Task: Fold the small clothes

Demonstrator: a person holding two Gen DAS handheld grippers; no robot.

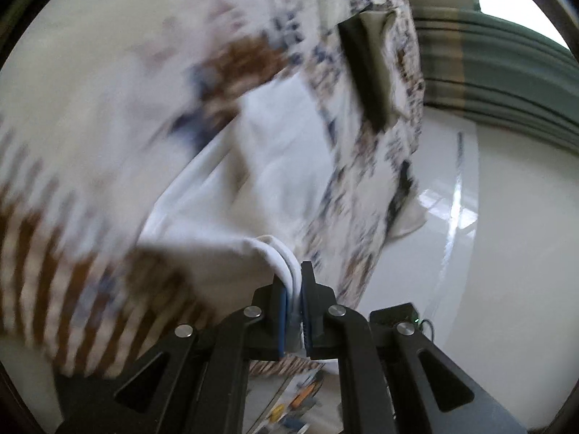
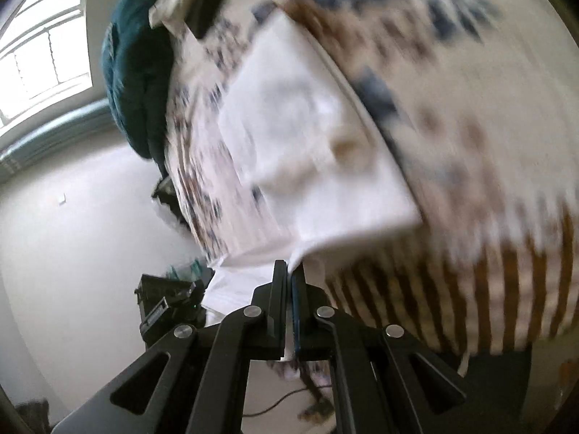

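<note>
A white garment (image 1: 253,166) lies on a bed with a patterned cover (image 1: 90,115). My left gripper (image 1: 294,282) is shut on a bunched white edge of the garment at its near corner. In the right wrist view the same white garment (image 2: 307,152) lies folded flat on the patterned cover (image 2: 470,144). My right gripper (image 2: 289,271) is shut on its near corner, which shows as a thin white edge between the fingers. Both views are blurred by motion.
The bed's side edge drops to a glossy white floor (image 1: 470,253). A dark teal cushion (image 2: 134,72) sits at the bed's far end below a window (image 2: 43,54). A black device (image 2: 170,307) stands on the floor beside the bed.
</note>
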